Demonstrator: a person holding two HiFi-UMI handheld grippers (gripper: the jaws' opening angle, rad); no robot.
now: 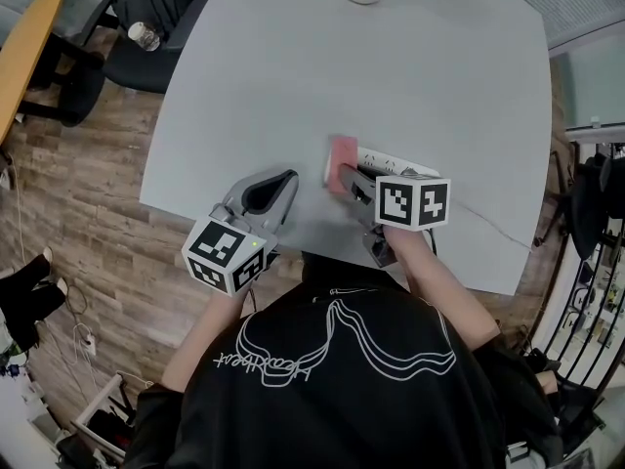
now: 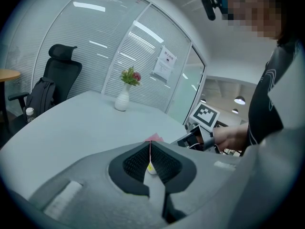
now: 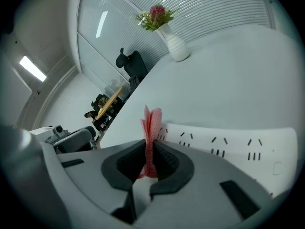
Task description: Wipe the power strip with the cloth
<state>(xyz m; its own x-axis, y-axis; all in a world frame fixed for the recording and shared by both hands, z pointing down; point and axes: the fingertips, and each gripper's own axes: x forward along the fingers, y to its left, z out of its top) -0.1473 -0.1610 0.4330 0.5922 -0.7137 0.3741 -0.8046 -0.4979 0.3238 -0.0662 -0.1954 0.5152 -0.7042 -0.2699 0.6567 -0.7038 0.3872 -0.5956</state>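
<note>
Power strip [image 3: 228,144] runs rightward from the cloth [image 3: 151,123], which the right gripper [image 3: 151,151] clenches at its left end; left gripper [image 2: 149,150], farther off, is closed and empty.

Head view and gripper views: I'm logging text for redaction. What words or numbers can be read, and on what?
"Heartbeat", apparently: upside-down white script on the person's black shirt.
White paper notice on the glass wall: too small to read.
White power strip: no readable print.
Black-and-white marker cubes: patterns only.
</note>
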